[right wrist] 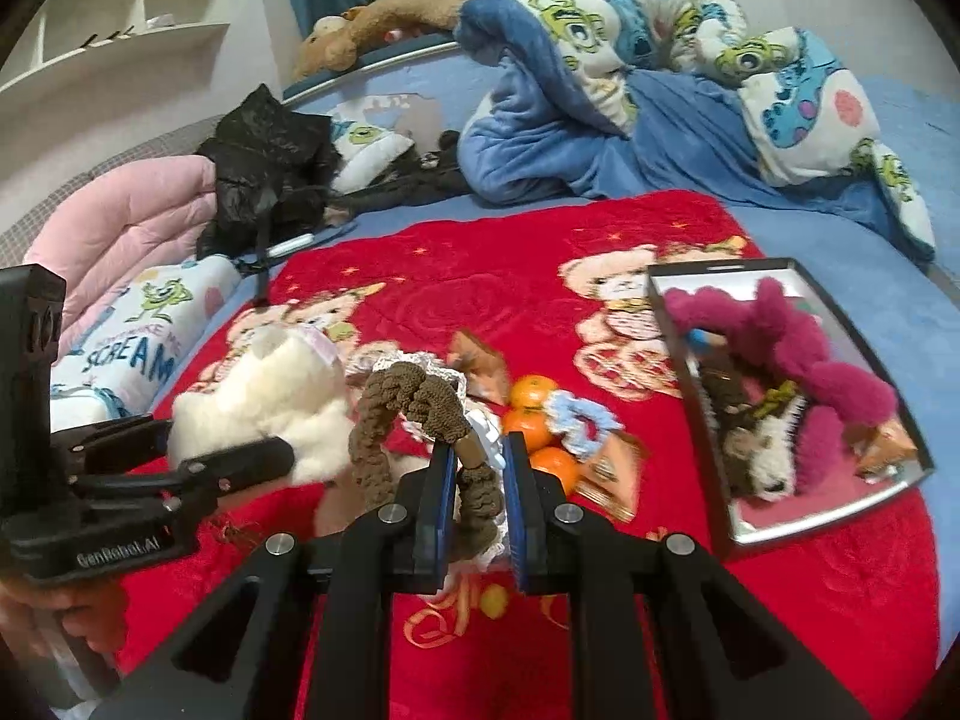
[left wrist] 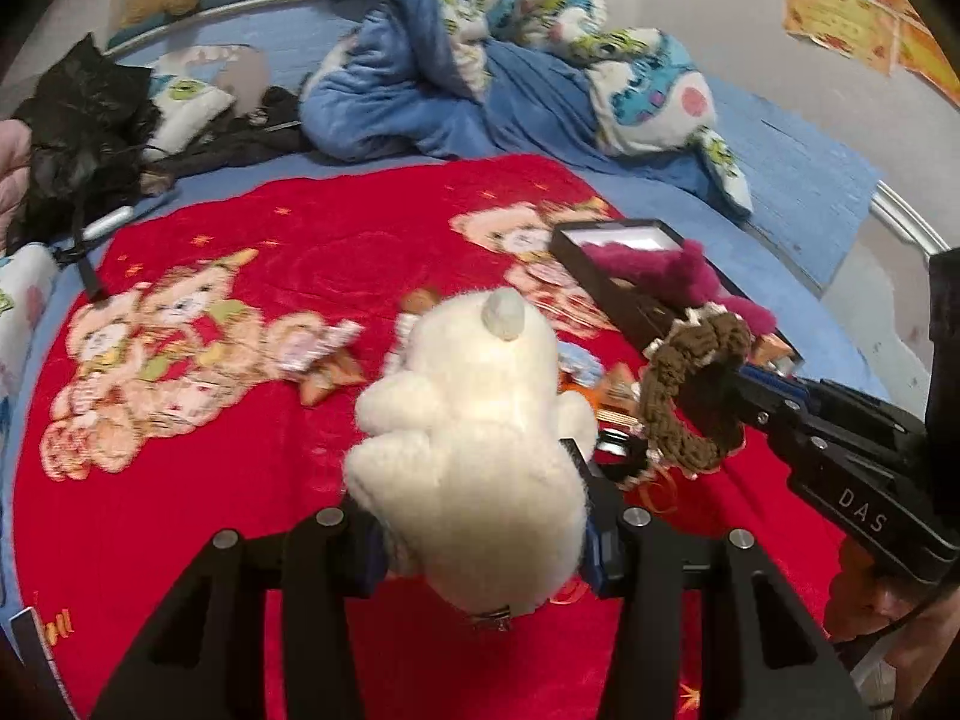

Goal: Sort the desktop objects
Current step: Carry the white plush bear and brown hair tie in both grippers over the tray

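My left gripper (left wrist: 480,540) is shut on a white plush toy (left wrist: 474,438) and holds it above the red blanket (left wrist: 240,510). The same toy (right wrist: 270,408) and left gripper (right wrist: 228,444) show at the left of the right wrist view. My right gripper (right wrist: 480,456) is shut on a brown crocheted scrunchie (right wrist: 414,402) that loops upward from its blue pads. Seen from the left wrist, the right gripper (left wrist: 741,375) lifts the scrunchie (left wrist: 690,402) beside the plush. A black tray (right wrist: 888,372) at the right holds a magenta plush (right wrist: 798,354) and smaller items.
Three oranges (right wrist: 531,420), a light blue scrunchie (right wrist: 585,420) and orange snack packets (right wrist: 480,360) lie on the blanket behind my right gripper. A rumpled blue quilt (right wrist: 570,138), a black bag (right wrist: 270,156) and a pink duvet (right wrist: 126,222) fill the far side.
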Demonstrator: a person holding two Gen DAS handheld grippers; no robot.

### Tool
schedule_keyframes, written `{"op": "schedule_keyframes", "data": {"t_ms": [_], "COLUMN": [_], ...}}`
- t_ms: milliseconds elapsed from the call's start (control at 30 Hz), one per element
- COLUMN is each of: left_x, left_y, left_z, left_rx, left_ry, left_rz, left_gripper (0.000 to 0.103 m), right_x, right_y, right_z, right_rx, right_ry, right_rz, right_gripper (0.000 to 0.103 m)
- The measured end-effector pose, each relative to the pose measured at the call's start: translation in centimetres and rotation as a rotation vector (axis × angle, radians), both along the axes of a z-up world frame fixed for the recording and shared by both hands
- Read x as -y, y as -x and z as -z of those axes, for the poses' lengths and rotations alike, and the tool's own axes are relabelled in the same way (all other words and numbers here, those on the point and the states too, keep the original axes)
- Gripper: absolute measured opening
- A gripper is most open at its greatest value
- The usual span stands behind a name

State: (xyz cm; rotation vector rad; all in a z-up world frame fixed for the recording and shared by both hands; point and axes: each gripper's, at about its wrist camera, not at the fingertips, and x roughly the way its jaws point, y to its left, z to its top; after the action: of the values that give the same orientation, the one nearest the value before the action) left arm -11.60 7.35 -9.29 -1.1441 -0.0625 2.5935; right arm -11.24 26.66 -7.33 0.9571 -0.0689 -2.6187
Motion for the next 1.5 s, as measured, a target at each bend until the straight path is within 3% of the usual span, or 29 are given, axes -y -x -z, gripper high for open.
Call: {"op": "schedule_keyframes", "data": {"t_ms": [567, 800, 900, 1233, 1500], "left_x": [-10.3, -14.1, -15.8, -17.5, -18.5], "left_y": [-1.3, -2.5, -3.0, -2.7, -0.5], "left_z": [-0.8, -0.2, 0.1, 0.6, 1.0], "left_rx": [-0.010, 0.008, 0.002, 0.030, 0.038], "left_ry": [-0.033, -0.016, 0.027, 0.038, 0.053], "left_rz": [0.252, 0.349, 0.379, 0.419, 0.397], "left_gripper": [0.049, 0.049, 0.049, 0.049, 0.049], "right_x": [-10.3, -14.0, -15.2, -16.6, -16.5], "right_y": [-5.1, -7.4, -8.1, -7.9, -5.8], "right_z": [0.2, 1.0, 1.1, 1.8, 2.4], "right_rx": [0.000, 0.012, 0.011, 0.025, 0.036], "right_ry": [-0.003, 0.019, 0.024, 0.033, 0.046], "right_rz": [0.279, 0.380, 0.413, 0.438, 0.400], "right_gripper": [0.015, 0.015, 0.015, 0.015, 0.015]}}
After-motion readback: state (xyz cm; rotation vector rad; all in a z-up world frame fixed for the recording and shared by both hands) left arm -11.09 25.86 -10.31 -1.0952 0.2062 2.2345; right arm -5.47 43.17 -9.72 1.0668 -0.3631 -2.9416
